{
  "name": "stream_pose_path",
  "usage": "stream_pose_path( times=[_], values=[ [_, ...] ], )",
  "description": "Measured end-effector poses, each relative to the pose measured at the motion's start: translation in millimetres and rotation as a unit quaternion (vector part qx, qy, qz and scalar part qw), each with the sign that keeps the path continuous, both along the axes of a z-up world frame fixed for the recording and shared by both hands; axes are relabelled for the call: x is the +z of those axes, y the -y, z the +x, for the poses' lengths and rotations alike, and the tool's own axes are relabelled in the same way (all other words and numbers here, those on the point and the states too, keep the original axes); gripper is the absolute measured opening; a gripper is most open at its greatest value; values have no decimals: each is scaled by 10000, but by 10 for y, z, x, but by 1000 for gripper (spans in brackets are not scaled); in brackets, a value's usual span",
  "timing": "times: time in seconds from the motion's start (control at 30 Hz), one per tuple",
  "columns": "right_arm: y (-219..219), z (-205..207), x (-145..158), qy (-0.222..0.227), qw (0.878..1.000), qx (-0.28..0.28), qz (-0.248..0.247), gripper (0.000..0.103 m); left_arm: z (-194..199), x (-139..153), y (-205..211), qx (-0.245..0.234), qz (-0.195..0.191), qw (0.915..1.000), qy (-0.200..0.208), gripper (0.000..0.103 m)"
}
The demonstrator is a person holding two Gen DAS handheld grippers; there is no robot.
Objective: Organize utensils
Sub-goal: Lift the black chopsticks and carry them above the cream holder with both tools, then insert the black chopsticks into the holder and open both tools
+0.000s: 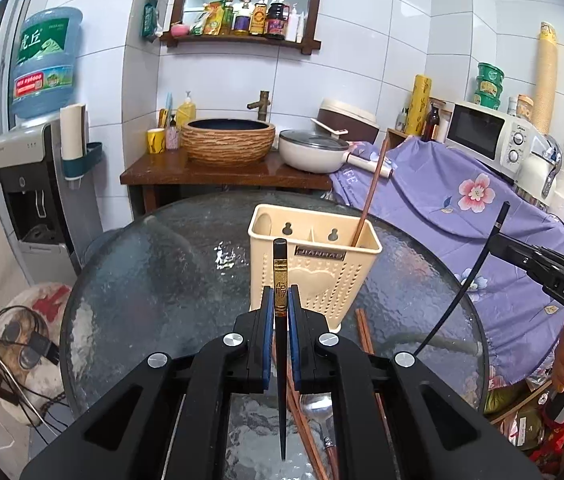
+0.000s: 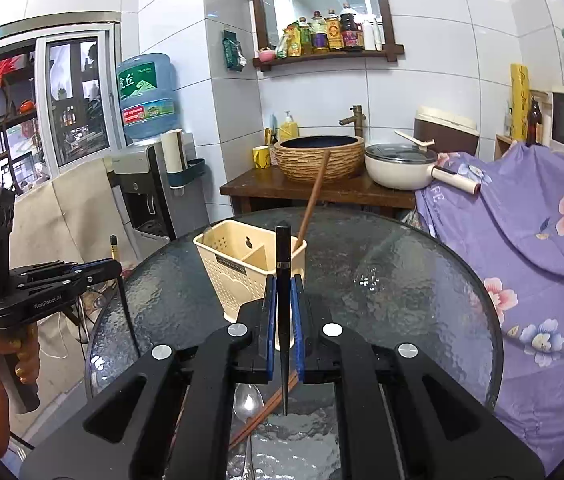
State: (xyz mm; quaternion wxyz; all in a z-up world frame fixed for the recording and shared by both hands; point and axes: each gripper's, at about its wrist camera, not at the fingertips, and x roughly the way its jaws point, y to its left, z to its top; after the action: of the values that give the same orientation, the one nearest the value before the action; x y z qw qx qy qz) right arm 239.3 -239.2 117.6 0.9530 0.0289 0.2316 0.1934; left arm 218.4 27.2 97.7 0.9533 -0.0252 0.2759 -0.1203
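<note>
A beige utensil holder (image 1: 316, 264) stands on the round glass table (image 1: 154, 280) with one brown chopstick (image 1: 370, 196) leaning in its right compartment. My left gripper (image 1: 281, 300) is shut on a black chopstick with a gold band (image 1: 280, 276), held upright in front of the holder. My right gripper (image 2: 283, 288) is shut on a plain black chopstick (image 2: 283, 256), also upright near the holder (image 2: 242, 264). Brown chopsticks (image 1: 364, 332) and a metal spoon (image 1: 316, 406) lie on the glass beneath the grippers. The right gripper also shows in the left wrist view (image 1: 522, 252), the left one in the right wrist view (image 2: 94, 270).
A wooden washstand with a woven basin (image 1: 228, 140) and a white pot (image 1: 314, 150) stands behind the table. A purple floral cloth (image 1: 462, 208) covers the counter at right, with a microwave (image 1: 490, 134). A water dispenser (image 1: 30, 184) stands at left.
</note>
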Motion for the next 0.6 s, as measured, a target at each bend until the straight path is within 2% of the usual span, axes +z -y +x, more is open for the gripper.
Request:
stream_pose_path(
  times=[0.33,0.47,0.6],
  values=[
    [-119,167,354,-40,9995,297,103,8,139,344,3,-69,-88,9997,198,7],
    [-165,307,642,-7,9992,363,188,8,220,750,91,-187,20,9987,465,7],
    [-224,508,1086,153,9989,336,292,8,357,1201,195,-118,200,9968,768,7]
  ],
)
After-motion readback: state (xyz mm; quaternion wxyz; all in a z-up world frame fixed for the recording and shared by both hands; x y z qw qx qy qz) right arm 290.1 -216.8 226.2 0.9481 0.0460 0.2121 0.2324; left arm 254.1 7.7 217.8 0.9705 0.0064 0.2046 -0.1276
